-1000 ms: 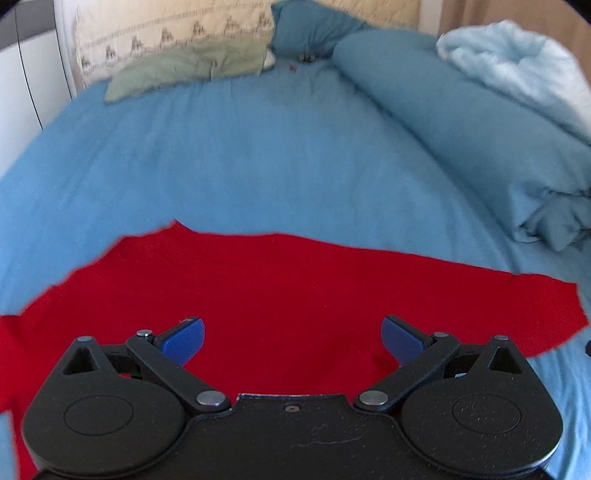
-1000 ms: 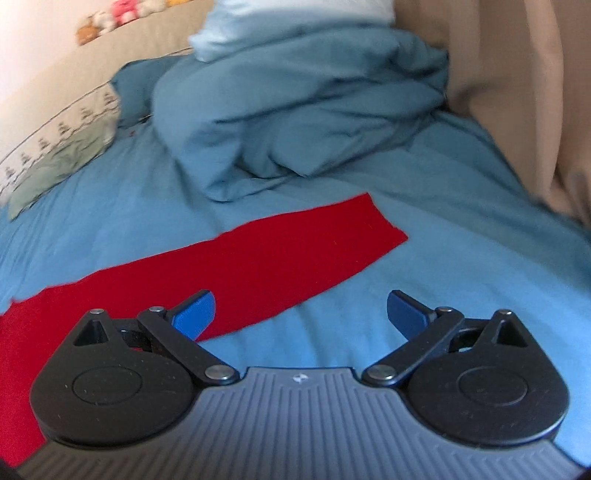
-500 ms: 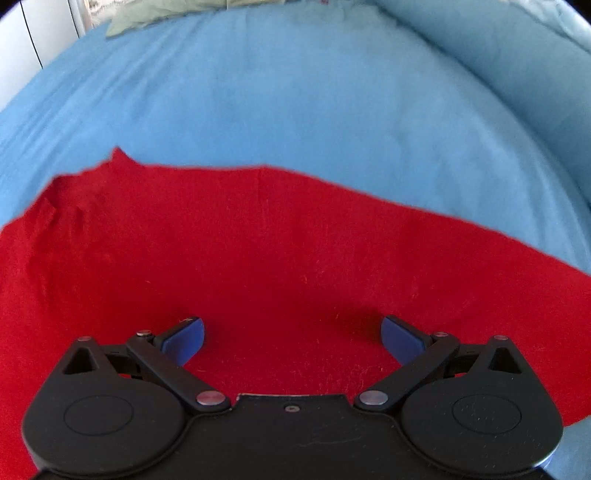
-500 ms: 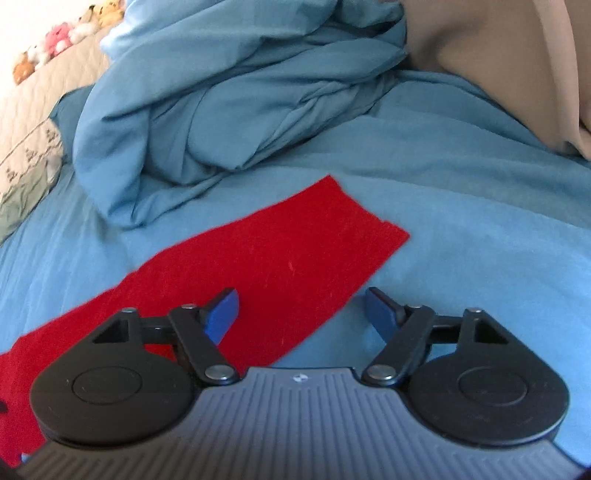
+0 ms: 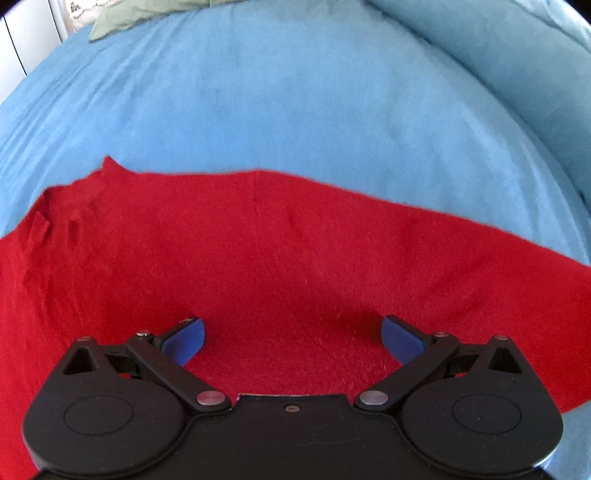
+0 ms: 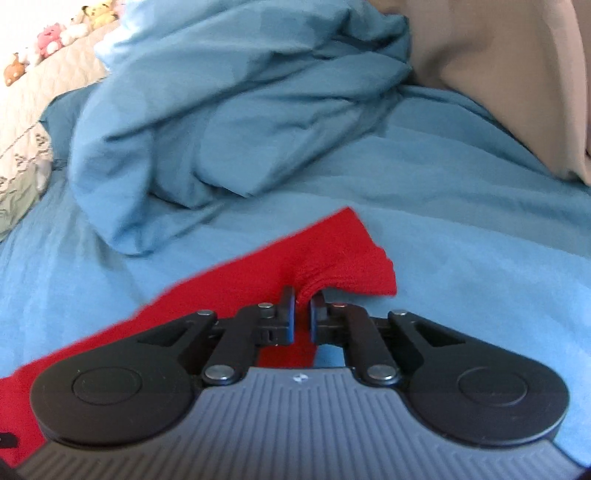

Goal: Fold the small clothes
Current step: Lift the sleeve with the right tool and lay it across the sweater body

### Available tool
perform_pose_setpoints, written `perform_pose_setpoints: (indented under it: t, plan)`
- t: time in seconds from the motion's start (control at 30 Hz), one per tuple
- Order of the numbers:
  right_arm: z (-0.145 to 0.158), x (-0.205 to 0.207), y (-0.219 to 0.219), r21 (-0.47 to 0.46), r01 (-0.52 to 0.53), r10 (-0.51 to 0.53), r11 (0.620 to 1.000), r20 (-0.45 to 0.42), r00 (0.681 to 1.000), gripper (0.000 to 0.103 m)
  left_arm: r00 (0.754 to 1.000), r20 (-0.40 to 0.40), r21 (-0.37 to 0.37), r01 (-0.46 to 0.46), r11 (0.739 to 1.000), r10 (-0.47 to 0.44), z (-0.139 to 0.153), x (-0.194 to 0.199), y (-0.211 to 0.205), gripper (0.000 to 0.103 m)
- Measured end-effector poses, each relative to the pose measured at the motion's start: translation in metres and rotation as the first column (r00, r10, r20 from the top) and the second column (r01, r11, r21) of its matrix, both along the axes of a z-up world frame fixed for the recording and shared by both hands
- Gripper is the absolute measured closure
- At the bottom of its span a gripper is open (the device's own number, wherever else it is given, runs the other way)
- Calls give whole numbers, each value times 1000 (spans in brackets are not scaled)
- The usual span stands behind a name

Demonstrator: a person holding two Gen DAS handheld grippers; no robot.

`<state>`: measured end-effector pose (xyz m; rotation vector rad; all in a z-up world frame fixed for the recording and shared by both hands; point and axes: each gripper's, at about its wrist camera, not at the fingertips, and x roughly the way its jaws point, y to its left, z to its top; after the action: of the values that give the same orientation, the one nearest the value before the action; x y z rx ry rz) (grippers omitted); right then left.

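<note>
A long red cloth (image 5: 280,251) lies spread across the blue bed sheet (image 5: 295,96). My left gripper (image 5: 291,338) is open, its blue pads low over the middle of the cloth, nothing between them. In the right wrist view the cloth's right end (image 6: 343,254) is bunched up. My right gripper (image 6: 303,301) is shut on a pinched fold of the red cloth near that end.
A rumpled blue duvet (image 6: 229,110) is heaped just beyond the cloth's right end. A beige curtain (image 6: 498,66) hangs at the right. Pillows (image 5: 140,14) lie at the head of the bed. Plush toys (image 6: 51,37) sit on the headboard.
My right gripper moved onto the cloth's right end and shut on it, bunching the cloth. My left gripper dropped lower over the cloth's middle and stays open.
</note>
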<state>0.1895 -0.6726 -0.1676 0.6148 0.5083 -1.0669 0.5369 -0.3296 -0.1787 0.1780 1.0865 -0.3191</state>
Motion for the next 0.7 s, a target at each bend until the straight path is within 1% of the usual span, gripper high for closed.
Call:
perform_pose_setpoints:
  t: [0.13, 0.23, 0.3, 0.37, 0.43, 0.53, 0.6, 0.63, 0.7]
  plan:
    - [36, 22, 22, -49, -72, 74, 996, 32, 997, 81, 999, 40, -13, 2, 1000, -1, 26, -4, 17, 0]
    - [74, 49, 51, -101, -164, 171, 981, 68, 983, 81, 998, 63, -33, 7, 999, -5, 57, -3, 39, 0]
    - [102, 73, 76, -133, -237, 252, 962, 106, 962, 81, 996, 89, -22, 11, 1000, -9, 78, -2, 56, 0]
    - [125, 101, 105, -159, -312, 334, 937, 140, 932, 81, 993, 120, -5, 11, 1000, -10, 97, -1, 79, 0]
    - [142, 134, 140, -179, -402, 431, 898, 170, 886, 81, 989, 149, 13, 2, 1000, -4, 111, -1, 111, 0]
    - [149, 185, 199, -187, -542, 572, 819, 207, 794, 81, 983, 178, 37, -39, 999, 32, 119, 1, 163, 0]
    - [139, 218, 243, -187, -624, 652, 758, 219, 726, 81, 982, 181, 53, -68, 996, 58, 116, 2, 196, 0]
    - [130, 233, 264, -192, -655, 682, 731, 215, 699, 81, 981, 176, 58, -86, 995, 75, 112, 2, 213, 0]
    - [103, 261, 308, -187, -722, 746, 666, 187, 639, 81, 980, 166, 59, -124, 991, 112, 102, 4, 243, 0]
